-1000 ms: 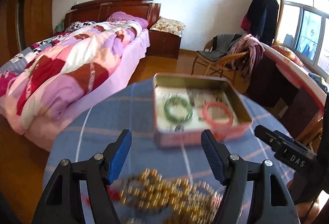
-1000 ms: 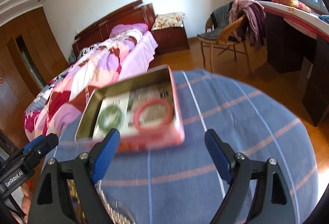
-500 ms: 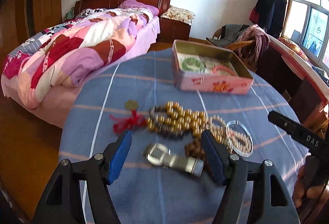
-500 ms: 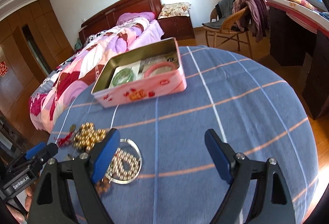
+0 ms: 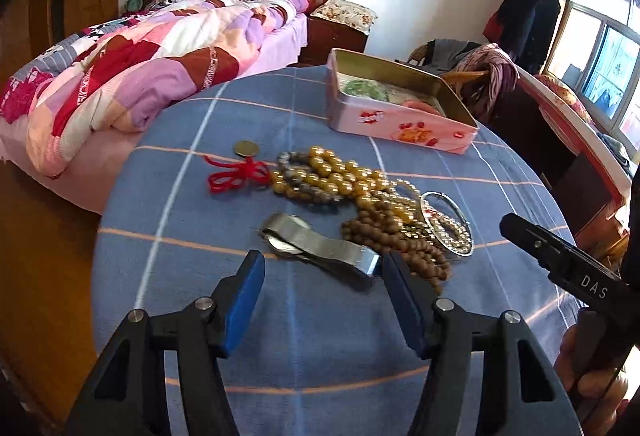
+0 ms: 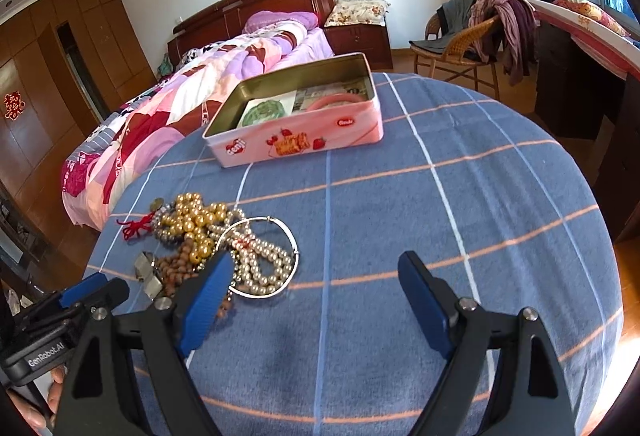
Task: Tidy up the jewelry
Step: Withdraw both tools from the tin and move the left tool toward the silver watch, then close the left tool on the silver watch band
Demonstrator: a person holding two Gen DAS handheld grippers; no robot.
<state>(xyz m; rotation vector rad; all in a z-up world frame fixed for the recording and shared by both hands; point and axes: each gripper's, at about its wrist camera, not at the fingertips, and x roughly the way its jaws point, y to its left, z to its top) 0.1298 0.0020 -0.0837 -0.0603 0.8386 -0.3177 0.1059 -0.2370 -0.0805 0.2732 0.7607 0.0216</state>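
L gripper (image 5: 320,272) fingers closing w/ the watch (image 5: 316,242) between them, not pinched yet. R gripper (image 6: 316,276) wide open over the table (image 6: 460,195), nothing in it.

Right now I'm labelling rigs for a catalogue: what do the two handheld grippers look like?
Both match: the left gripper and right gripper have black angular arms with silver rivets and blue ribbed pads. Seen from the other camera, the right one's black body bears white letters "DAS", the left one's "GenRobot.AI". A bare hand grips each; no sleeve or cable shows.
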